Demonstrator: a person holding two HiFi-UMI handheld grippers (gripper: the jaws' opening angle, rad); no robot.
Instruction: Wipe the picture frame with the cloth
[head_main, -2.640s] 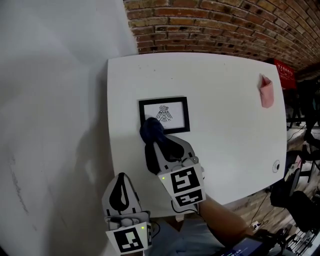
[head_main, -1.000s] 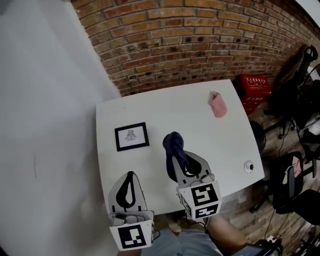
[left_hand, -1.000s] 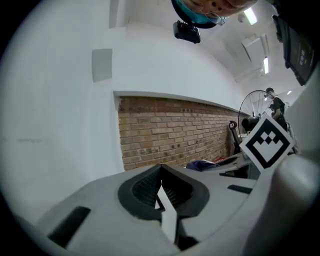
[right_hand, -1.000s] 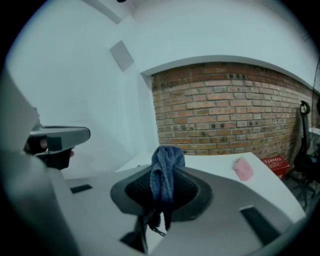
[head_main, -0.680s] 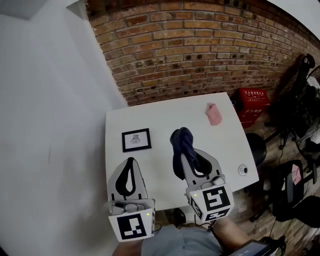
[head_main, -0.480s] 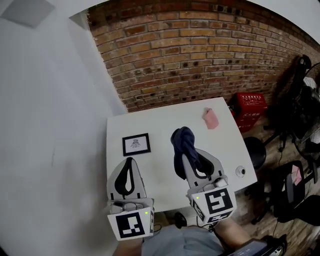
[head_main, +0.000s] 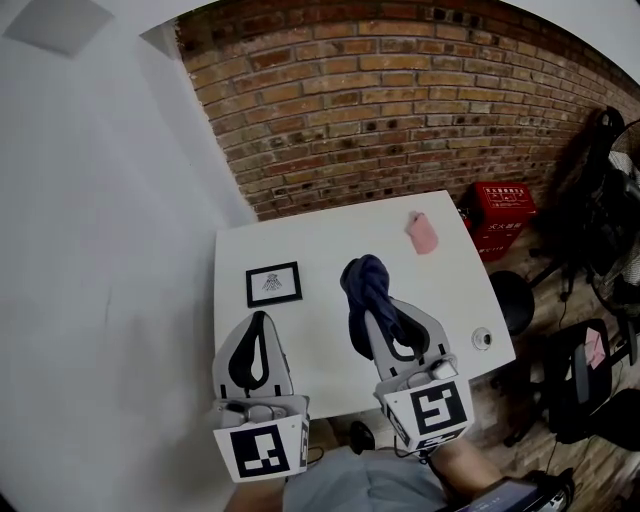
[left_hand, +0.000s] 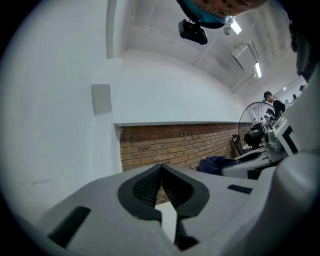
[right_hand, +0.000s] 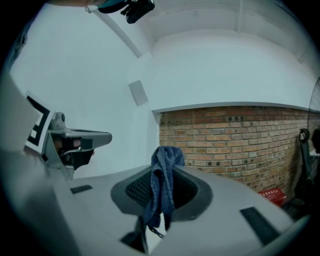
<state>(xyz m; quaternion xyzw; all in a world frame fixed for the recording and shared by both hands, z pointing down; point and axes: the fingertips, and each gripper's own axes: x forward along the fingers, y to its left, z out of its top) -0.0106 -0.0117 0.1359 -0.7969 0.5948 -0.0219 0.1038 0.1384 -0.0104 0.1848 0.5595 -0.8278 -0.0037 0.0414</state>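
Surface (head_main: 330, 240): white, seen from high above; it carries the frame and a pink item.
Right gripper (right_hand: 162, 170): held above the near half of the surface; fingers clamped on the cloth.
Left gripper (left_hand: 161, 167): raised beside the right one; fingers closed together, nothing between them.
Picture frame (head_main: 273, 285): flat on the surface near its left edge, well apart from both grippers.
Cloth (right_hand: 162, 180): dark blue, bunched over the right fingertips, ends hanging loose.
Pink item (head_main: 421, 233): small, near the far right corner.
Hazard: the frame is unbraced. A wiping stroke could likely slide it toward the left edge. The loosely bunched cloth may drag free under friction.
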